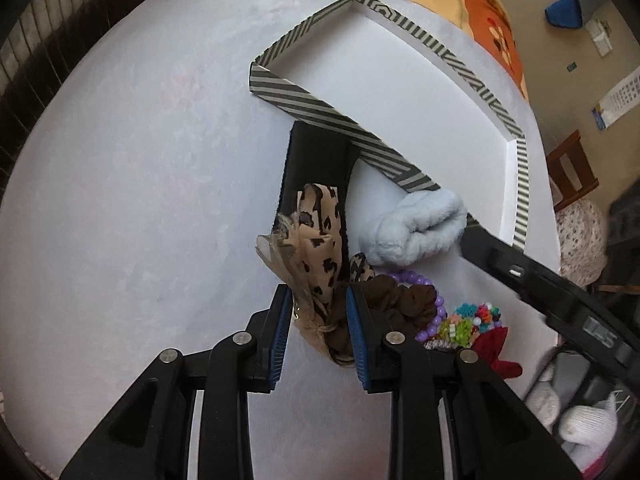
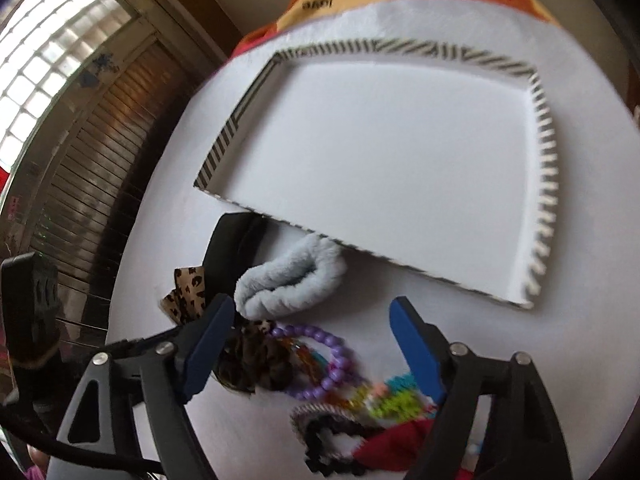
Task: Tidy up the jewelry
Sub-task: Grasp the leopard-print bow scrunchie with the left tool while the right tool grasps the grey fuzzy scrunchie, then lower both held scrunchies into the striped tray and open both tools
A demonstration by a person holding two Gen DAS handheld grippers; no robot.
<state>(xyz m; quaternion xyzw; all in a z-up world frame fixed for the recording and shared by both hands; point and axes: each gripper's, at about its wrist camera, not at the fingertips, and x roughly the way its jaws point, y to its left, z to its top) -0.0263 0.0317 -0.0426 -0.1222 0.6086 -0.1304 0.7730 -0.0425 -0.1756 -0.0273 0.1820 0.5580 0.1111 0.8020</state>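
Surface: a round table under a white cloth; a patterned orange and yellow cloth shows at its far edge.
Room: dark slatted shutters and a bright gridded window in the right wrist view; a wooden chair and a wall calendar in the left wrist view.
Tray: one, shallow, white inside with a striped rim, lying flat at the middle of the table, nothing in it.
Jewelry pile: on the cloth just beside the tray's near edge.
Count: one black band, one leopard-print bow, one pale blue fluffy scrunchie, one brown scrunchie, one purple bead bracelet, one multicoloured bead piece, one red bow. Further small pieces in the right wrist view are too blurred to count.
Left gripper: fingers partly closed, pinching the leopard-print bow between the blue pads.
Right gripper: fingers spread wide above the bracelet and brown scrunchie, gripping nothing.
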